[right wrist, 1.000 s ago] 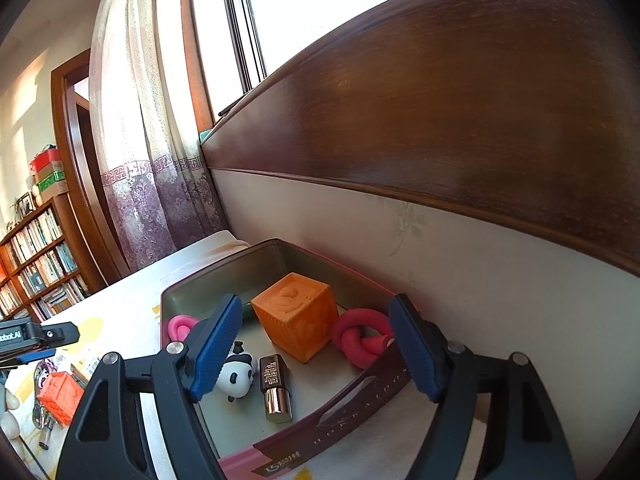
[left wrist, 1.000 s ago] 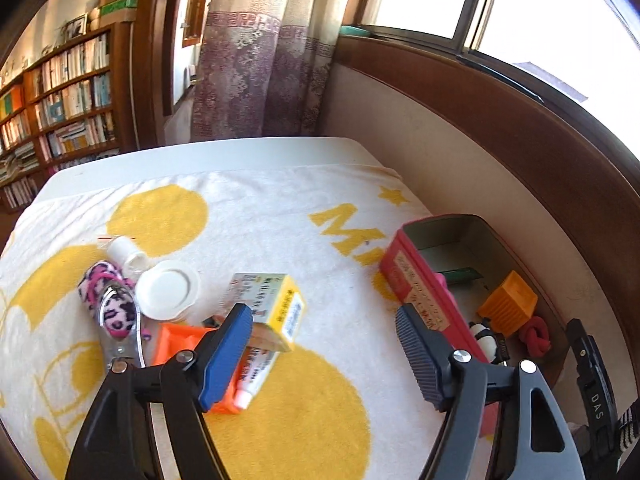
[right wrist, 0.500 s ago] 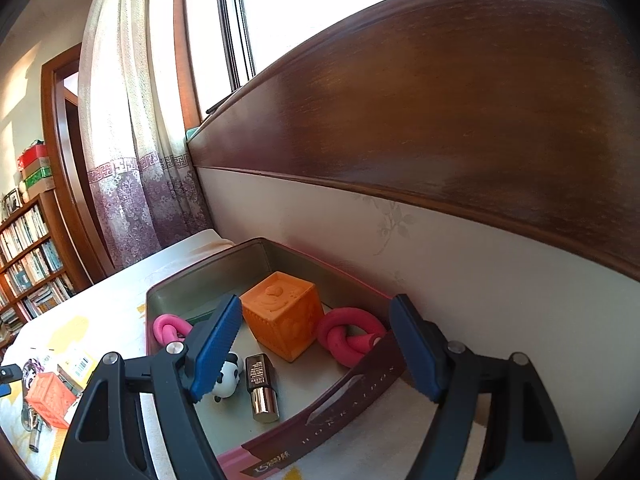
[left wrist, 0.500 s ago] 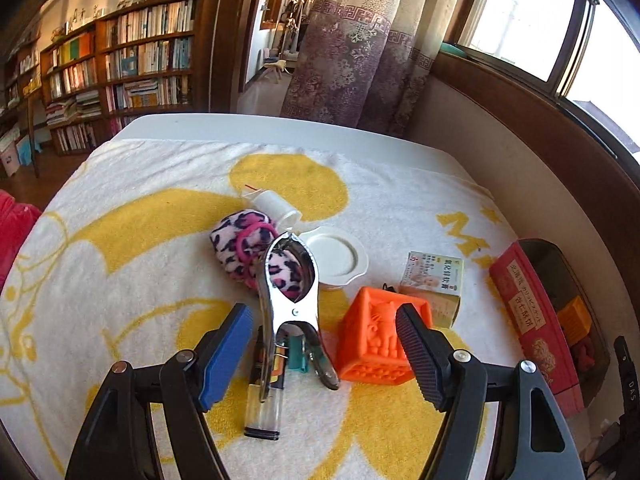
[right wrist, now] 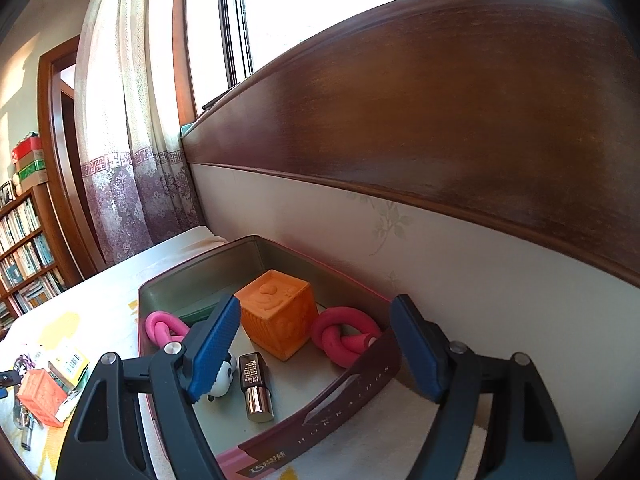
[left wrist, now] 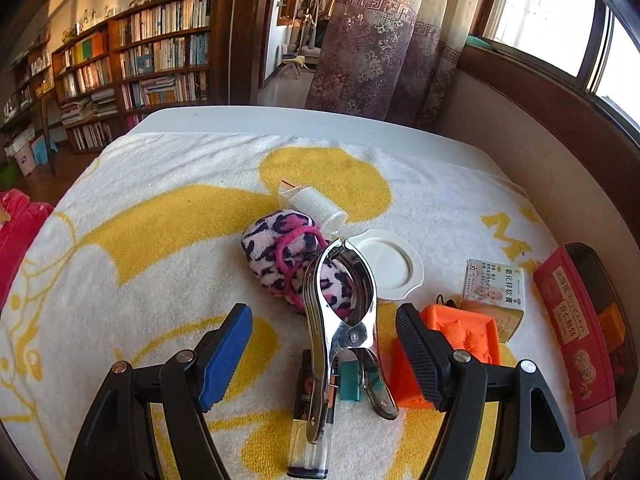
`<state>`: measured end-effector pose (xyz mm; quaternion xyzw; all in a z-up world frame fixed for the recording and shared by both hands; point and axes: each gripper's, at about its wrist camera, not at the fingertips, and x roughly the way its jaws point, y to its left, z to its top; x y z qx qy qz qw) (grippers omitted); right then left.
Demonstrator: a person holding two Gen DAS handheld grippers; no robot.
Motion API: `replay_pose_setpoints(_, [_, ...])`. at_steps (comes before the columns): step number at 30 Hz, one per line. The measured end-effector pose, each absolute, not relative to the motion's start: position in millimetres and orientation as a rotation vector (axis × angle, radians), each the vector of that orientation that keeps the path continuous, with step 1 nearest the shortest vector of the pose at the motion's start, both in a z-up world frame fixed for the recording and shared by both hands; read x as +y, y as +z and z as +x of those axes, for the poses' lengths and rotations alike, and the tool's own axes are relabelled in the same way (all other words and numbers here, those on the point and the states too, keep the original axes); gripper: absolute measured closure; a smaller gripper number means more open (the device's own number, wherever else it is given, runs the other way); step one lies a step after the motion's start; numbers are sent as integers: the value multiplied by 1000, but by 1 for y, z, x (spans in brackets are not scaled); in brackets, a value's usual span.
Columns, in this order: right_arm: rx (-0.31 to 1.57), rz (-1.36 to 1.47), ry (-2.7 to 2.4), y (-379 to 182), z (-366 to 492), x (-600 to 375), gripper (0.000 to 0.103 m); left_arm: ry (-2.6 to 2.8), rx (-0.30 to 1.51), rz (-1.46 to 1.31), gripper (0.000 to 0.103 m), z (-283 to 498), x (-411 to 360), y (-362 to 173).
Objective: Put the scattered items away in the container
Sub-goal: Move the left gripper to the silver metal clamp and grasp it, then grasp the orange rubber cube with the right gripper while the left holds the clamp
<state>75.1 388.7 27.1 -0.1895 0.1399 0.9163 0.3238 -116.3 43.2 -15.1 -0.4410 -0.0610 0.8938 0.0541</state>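
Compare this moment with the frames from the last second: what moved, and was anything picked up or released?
The left gripper swung away from the red tin and the medicine box to hang open over the metal clamp, holding nothing. The right gripper stayed open over the tin, with the orange block, pink knots and lipstick unmoved. Nothing was grasped or released.

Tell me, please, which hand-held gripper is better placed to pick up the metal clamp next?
Left. The left hand-held gripper hangs open directly over the metal clamp, its fingers either side of it. The right hand-held gripper is open over the container, away from the scattered items.
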Motion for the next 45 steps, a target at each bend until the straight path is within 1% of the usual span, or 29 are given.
replay_pose_setpoints(5, [387, -507, 2405, 26, 75, 391, 22, 2705, -122, -1411, 27, -128, 47, -32])
replay_pose_setpoints(9, [401, -514, 2407, 24, 74, 393, 22, 2711, -114, -1408, 27, -127, 42, -36])
replay_pose_setpoints(12, [400, -509, 2410, 24, 74, 393, 22, 2730, -72, -1409, 27, -123, 37, -36])
replay_pose_setpoints(19, [394, -510, 2413, 24, 73, 392, 22, 2735, -125, -1418, 27, -111, 7, -35])
replay_pose_setpoints(24, [386, -513, 2411, 23, 71, 391, 22, 2700, -134, -1421, 28, -112, 6, -38])
replay_pose_setpoints(25, [386, -513, 2410, 23, 71, 392, 22, 2688, -134, -1420, 30, -112, 8, -40])
replay_pose_setpoints(26, [385, -512, 2408, 23, 72, 392, 22, 2664, -145, -1415, 43, -111, 9, -41])
replay_pose_setpoints(27, [384, -511, 2405, 23, 72, 392, 22, 2622, -177, -1409, 59, -111, 10, -42])
replay_pose_setpoints(28, [381, -509, 2402, 23, 72, 391, 22, 2587, -217, -1398, 64, -109, 10, -41])
replay_pose_setpoints(31, [357, -494, 2397, 25, 72, 388, 22, 2589, -228, -1359, 65, -101, 9, -37])
replay_pose_setpoints(34, [310, -455, 2392, 28, 75, 382, 22, 2584, -301, -1316, 65, -93, -3, -31])
replay_pose_setpoints(37, [233, -419, 2387, 31, 75, 371, 22, 2610, -354, -1258, 65, -86, -17, -21])
replay_pose_setpoints(43, [60, -377, 2376, 39, 72, 345, 22, 2660, -386, -1233, 65, -83, -38, -17])
replay_pose_setpoints(45, [43, -375, 2396, 49, 75, 330, 22, 2677, -387, -1237, 65, -82, -43, -18])
